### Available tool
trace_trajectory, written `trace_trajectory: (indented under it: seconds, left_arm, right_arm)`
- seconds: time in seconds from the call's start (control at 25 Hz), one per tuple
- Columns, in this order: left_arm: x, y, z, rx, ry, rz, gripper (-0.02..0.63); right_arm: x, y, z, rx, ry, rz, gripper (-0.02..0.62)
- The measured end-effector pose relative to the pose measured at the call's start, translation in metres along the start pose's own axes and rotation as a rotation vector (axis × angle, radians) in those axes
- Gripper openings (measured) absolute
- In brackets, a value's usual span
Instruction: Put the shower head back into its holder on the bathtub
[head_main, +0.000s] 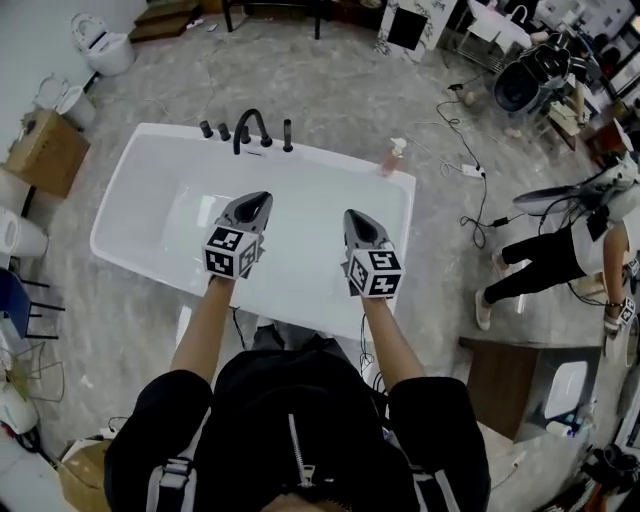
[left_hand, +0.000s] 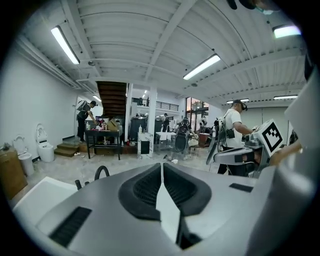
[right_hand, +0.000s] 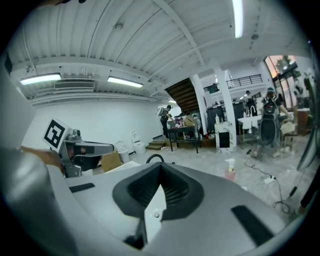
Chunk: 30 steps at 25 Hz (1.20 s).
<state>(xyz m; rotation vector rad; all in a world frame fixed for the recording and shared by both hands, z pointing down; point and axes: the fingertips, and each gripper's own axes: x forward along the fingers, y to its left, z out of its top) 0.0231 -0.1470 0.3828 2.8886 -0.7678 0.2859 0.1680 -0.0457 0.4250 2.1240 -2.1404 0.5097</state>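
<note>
Two grippers are seen in the head view, held side by side above the white tub (head_main: 140, 190): the left gripper (head_main: 260, 201) and the right gripper (head_main: 354, 217). A thin black stick that looks like the shower head (head_main: 287, 135) is stood upright on the far rim, just right of the tap (head_main: 250, 124). In the left gripper view, the jaws are pressed together and nothing is held. In the right gripper view, the jaws are closed too, with nothing between them.

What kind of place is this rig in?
Probably an open workshop or test hall, not a real bathroom: a freestanding bathtub on bare floor, a toilet standing loose nearby, and a power strip with trailing cables.
</note>
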Motion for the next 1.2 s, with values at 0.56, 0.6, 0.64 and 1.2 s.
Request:
trace_trajectory:
  seconds: [0.56, 0.6, 0.64, 1.2]
  left_arm:
    - [-0.030, 0.023, 0.019, 0.027, -0.070, -0.076, 0.035]
    - [-0.033, 0.024, 0.019, 0.027, -0.071, -0.079, 0.035]
    - [-0.035, 0.027, 0.018, 0.027, -0.072, -0.082, 0.036]
    - [-0.068, 0.056, 0.021, 0.033, -0.107, -0.102, 0.035]
  right_arm:
    - [0.002, 0.047, 0.054, -0.100, -0.139, -0.104, 0.008]
    - [0.001, 0.049, 0.053, -0.096, -0.139, -0.109, 0.008]
    - [0.001, 0.051, 0.052, -0.093, -0.138, -0.113, 0.008]
    - [0.008, 0.088, 0.038, -0.094, -0.130, -0.138, 0.008]
